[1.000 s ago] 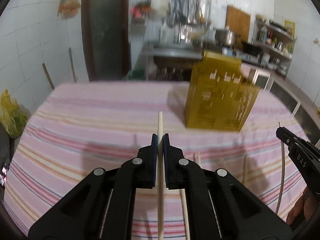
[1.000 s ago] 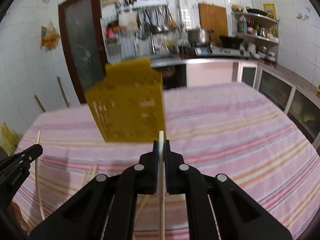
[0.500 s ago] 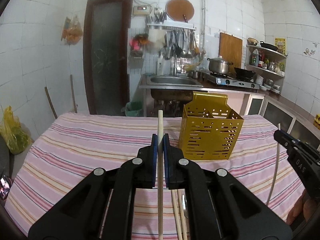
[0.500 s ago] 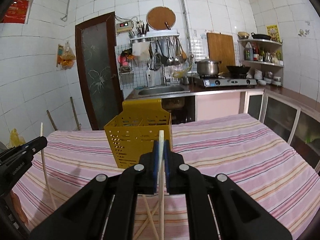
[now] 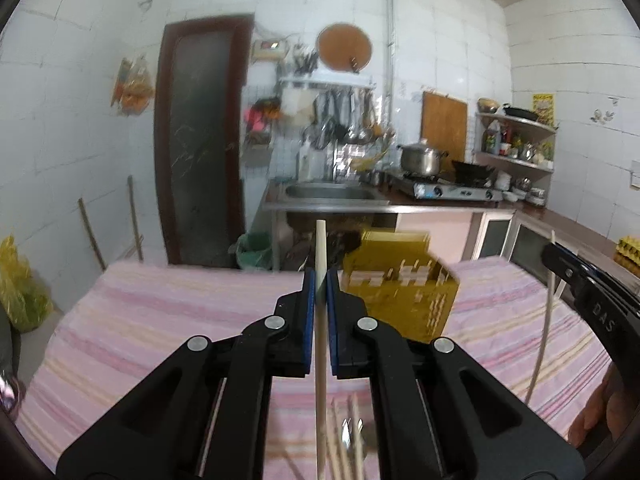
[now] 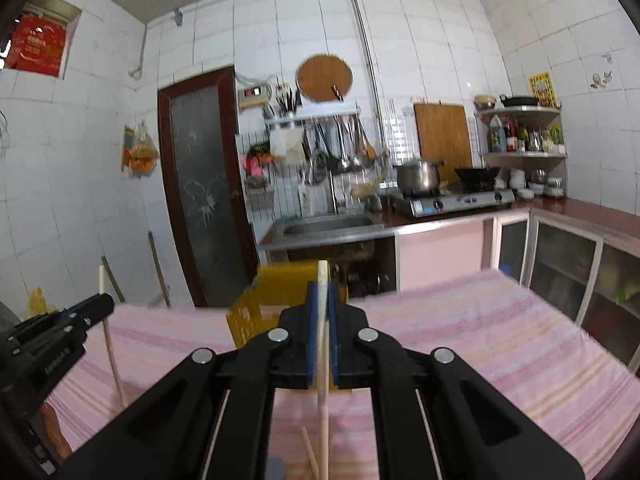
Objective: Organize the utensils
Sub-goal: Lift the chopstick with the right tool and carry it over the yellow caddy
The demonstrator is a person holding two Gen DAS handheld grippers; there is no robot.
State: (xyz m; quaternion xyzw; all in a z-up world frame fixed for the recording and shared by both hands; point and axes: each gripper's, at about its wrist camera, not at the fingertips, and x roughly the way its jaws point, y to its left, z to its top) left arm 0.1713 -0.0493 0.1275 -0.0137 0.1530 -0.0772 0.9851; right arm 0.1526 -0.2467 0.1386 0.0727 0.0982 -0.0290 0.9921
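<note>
My left gripper [image 5: 320,284] is shut on a pale wooden chopstick [image 5: 320,248] that stands upright between its blue pads. A yellow slotted utensil holder [image 5: 400,292] stands on the striped table just right of and beyond those tips. My right gripper [image 6: 322,294] is shut on a second upright chopstick [image 6: 322,276], directly in front of the same yellow holder [image 6: 256,304], which it partly hides. Each gripper shows at the edge of the other's view: the right one [image 5: 592,288] and the left one [image 6: 60,332], each with its stick. Loose chopsticks [image 5: 344,440] lie on the cloth below.
The pink striped tablecloth [image 6: 480,328] covers the whole table. Beyond the far edge are a steel sink [image 5: 336,194], a stove with a pot [image 6: 420,176], a dark door [image 5: 200,140] and glass-fronted cabinets [image 6: 568,264] at the right. A yellow bag [image 5: 20,288] hangs left.
Both grippers have risen and tilted up with their chopsticks, so the kitchen wall fills more of each view and the yellow holder sits lower and closer to the fingertips.
</note>
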